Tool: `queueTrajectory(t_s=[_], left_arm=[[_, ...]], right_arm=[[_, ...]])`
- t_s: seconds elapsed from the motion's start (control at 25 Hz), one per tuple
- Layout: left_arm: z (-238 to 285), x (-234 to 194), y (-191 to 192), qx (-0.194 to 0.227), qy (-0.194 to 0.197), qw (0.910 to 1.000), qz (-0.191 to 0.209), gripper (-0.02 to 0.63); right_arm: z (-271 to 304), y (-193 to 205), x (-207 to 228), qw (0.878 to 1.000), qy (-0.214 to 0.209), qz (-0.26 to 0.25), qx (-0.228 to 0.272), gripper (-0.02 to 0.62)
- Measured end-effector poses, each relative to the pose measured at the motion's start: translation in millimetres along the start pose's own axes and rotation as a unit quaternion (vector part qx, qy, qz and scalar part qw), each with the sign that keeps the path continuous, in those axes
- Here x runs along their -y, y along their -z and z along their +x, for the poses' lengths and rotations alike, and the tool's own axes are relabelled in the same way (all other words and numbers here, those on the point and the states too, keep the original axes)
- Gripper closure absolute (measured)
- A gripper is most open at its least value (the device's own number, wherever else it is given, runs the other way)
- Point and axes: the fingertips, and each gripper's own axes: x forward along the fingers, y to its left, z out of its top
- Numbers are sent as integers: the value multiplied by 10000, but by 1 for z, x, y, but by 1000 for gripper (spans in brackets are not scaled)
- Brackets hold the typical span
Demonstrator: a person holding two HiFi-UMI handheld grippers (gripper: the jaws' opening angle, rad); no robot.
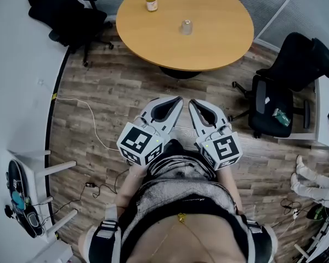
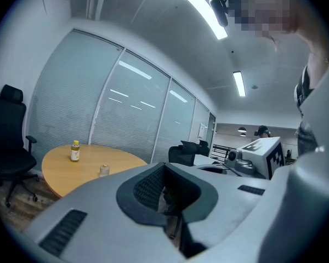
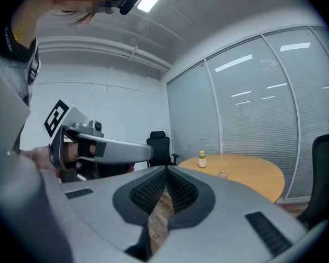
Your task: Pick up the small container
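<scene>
The small clear container [image 1: 186,27] stands near the middle of a round wooden table [image 1: 208,48]. A yellow-capped bottle [image 1: 151,1] stands farther back on its left. My left gripper [image 1: 179,99] and right gripper [image 1: 192,102] are held side by side over the wood floor, well short of the table, both shut with nothing between the fingers. In the left gripper view the container [image 2: 103,170] and bottle [image 2: 75,151] lie far off to the left of the gripper [image 2: 164,166]. In the right gripper view the container [image 3: 223,174] and bottle [image 3: 202,160] lie to the right of the gripper [image 3: 166,170].
A black office chair [image 1: 71,15] stands left of the table and another [image 1: 288,86] to its right. A white cable [image 1: 88,119] runs across the floor on the left beside a white desk [image 1: 16,92]. Glass partition walls [image 2: 126,108] stand behind the table.
</scene>
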Motion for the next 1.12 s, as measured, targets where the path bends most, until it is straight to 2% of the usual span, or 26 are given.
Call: queueTrajectory(t_s=[0.16,0.36,0.52,0.72,1.12], left_arm=[[-7,-16,3,-32,-7,10000,-33,588],[-16,-31,5,-100,58,9999,-79,588],[-16,-36,5,-114,104,9998,-123,588],[-13,-38,6,-132,167,9996,-160,588],[1,-57,-2,-136,94,9997,-154,588]], right_arm=[[15,3,-6,10000,57,-58,-50,571],[28,0,-13,9997,75,208,68,571],[32,0,-15,9999,124,57,36,571],[38,1,-10,9997,181,126,43,571],[60,-10,6,9999,147,-39,58,571]])
